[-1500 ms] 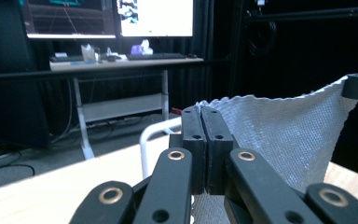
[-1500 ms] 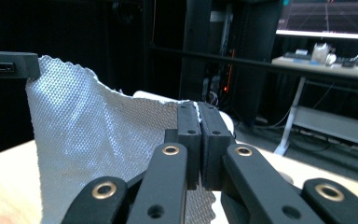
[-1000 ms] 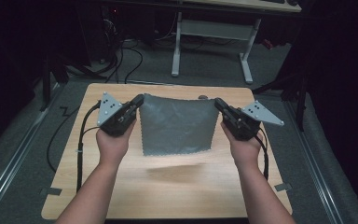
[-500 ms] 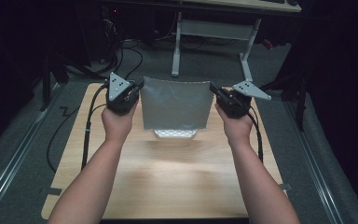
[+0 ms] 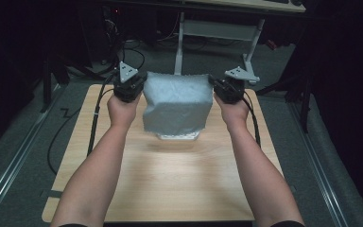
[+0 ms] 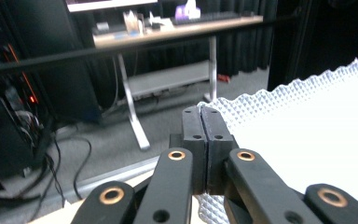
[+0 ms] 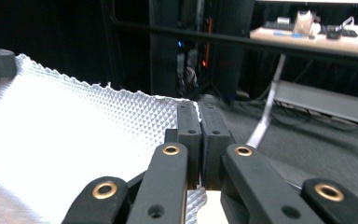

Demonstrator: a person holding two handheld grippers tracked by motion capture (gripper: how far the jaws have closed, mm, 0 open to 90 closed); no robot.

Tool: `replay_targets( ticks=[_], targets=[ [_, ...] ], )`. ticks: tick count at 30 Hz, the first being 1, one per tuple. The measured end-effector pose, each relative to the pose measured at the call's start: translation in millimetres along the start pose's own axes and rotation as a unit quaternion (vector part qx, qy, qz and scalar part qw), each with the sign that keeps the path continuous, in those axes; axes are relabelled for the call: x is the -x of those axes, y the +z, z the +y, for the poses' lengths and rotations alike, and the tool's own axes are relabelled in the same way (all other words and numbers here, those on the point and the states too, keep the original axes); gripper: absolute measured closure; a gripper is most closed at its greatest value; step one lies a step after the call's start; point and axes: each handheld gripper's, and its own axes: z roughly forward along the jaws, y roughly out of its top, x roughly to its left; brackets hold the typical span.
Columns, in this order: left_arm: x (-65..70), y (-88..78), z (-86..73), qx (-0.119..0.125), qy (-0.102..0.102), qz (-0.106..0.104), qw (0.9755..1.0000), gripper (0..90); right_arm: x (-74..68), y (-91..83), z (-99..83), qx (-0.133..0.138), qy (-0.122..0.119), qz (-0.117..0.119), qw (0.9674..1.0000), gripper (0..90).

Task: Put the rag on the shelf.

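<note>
**Cloth lifted higher and carried toward the far edge of the table**

Compared with a second ago, both hands have moved up the frame and away from the person: the arms are now stretched out long, and the grippers sit near the far edge of the wooden table (image 5: 179,189) rather than over its middle. The grey cloth (image 5: 177,104) has gone with them. Half a second ago its lower edge hung just above the board; now it hangs a little higher in the frame, with a pale patch and shadow on the wood directly under it.

The left gripper (image 5: 139,89) holds the cloth's upper left corner and the right gripper (image 5: 213,87) its upper right corner, so the cloth is stretched between them and drapes down in the centre of the high view. In the left gripper view the two black jaws of the left gripper (image 6: 200,114) are pressed together with the textured white edge of the cloth (image 6: 307,130) coming out of them to the right. In the right gripper view the right gripper (image 7: 199,112) is likewise clamped tight, the waffle-textured cloth (image 7: 74,140) spreading off to the left; a dark block at the far left edge is probably the other gripper.

The top edge of the cloth lies about level with the table's far edge. Below the cloth, the lower half of the board is bare wood between the forearms. Beyond the table there is grey floor, a desk frame (image 5: 217,28) at the upper centre, and cables (image 5: 66,137) trailing at the left.
</note>
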Motion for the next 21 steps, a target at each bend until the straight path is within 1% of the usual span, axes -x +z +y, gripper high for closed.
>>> replay_targets(
  ticks=[1,3,5,7,8,9,10,11,12,13,14,16,18,20,21],
  targets=[
    [-0.4,3.6,-3.3,-0.009,-0.003,-0.006,0.9999,90.0,2.0,3.9,-2.8,-0.007,0.000,0.001,1.0000,89.4],
    [-0.9,9.2,-10.8,-0.022,-0.005,-0.017,0.9996,90.0,5.7,9.5,-9.4,-0.021,0.008,-0.001,0.9997,89.4],
    [-0.9,13.0,-18.7,-0.034,-0.006,-0.029,0.9990,90.0,9.9,13.3,-17.1,-0.032,0.016,0.002,0.9993,89.4],
    [-0.1,14.2,-24.0,-0.040,-0.003,-0.034,0.9986,90.0,13.6,15.5,-25.3,-0.042,0.030,0.008,0.9986,89.4],
    [0.5,15.3,-30.9,-0.048,-0.008,-0.042,0.9980,90.0,16.5,16.1,-33.8,-0.046,0.047,0.018,0.9977,89.4],
    [0.9,16.1,-34.4,-0.057,-0.008,-0.046,0.9973,90.0,17.2,16.5,-38.3,-0.048,0.052,0.021,0.9973,89.4],
    [0.9,16.1,-34.4,-0.057,-0.008,-0.046,0.9973,90.0,17.2,16.5,-38.3,-0.048,0.052,0.021,0.9973,89.4],
    [1.9,16.7,-38.6,-0.062,-0.006,-0.047,0.9969,90.0,17.2,16.9,-42.9,-0.052,0.054,0.023,0.9969,89.4],
    [2.7,16.7,-43.0,-0.064,-0.009,-0.050,0.9966,90.0,16.2,17.8,-52.2,-0.060,0.053,0.023,0.9965,89.3],
    [2.9,16.7,-47.3,-0.067,-0.012,-0.052,0.9963,90.0,16.1,18.0,-56.4,-0.063,0.054,0.025,0.9962,89.3],
    [3.1,16.8,-51.7,-0.070,-0.019,-0.055,0.9958,90.0,16.1,18.0,-56.4,-0.063,0.054,0.025,0.9962,89.3],
    [4.3,16.6,-60.4,-0.077,-0.023,-0.058,0.9951,90.0,15.6,17.6,-63.6,-0.065,0.061,0.031,0.9955,89.3],
    [5.5,16.5,-68.0,-0.081,-0.029,-0.062,0.9943,90.0,14.4,17.5,-69.2,-0.069,0.061,0.035,0.9951,89.3],
    [7.0,15.9,-74.2,-0.082,-0.036,-0.065,0.9938,90.0,13.2,16.9,-76.2,-0.074,0.063,0.037,0.9946,89.3],
    [7.4,16.1,-76.9,-0.083,-0.040,-0.069,0.9933,90.0,13.2,16.9,-76.2,-0.074,0.063,0.037,0.9946,89.3]
  ],
)
